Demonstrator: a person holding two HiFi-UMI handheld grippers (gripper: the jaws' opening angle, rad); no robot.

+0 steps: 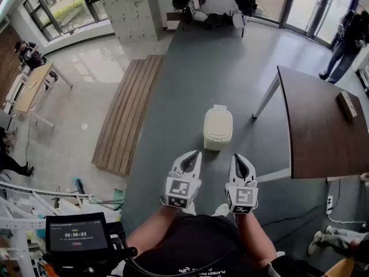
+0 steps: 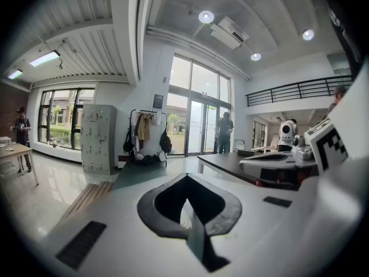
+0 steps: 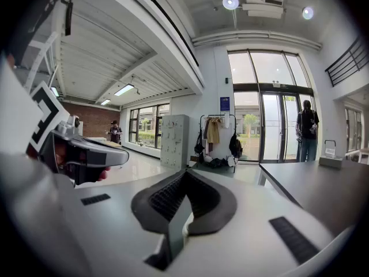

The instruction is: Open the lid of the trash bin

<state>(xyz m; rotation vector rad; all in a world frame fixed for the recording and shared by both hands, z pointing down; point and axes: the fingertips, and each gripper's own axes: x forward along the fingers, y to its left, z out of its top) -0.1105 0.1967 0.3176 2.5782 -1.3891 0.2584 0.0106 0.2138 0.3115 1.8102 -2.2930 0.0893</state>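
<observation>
Grey floor (image 1: 190,85) w/ a wood-plank strip (image 1: 130,114) fwd-left of the left hand-held gripper (image 1: 193,154); dark brown table (image 1: 323,126) fwd-right of the right hand-held gripper (image 1: 238,157). Far ahead: grey lockers (image 1: 130,7), coat rack (image 2: 144,133), glass doors (image 1: 302,4), big windows (image 1: 60,7) at left, ceiling spots (image 2: 206,17) lit.

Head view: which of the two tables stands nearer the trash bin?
The dark brown table, just right of the cream trash bin; the light wooden table stands far off at the picture's left.

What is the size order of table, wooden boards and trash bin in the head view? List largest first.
1. Table, though the frame edge cuts it off.
2. Wooden boards.
3. Trash bin, clearly smallest.
</observation>
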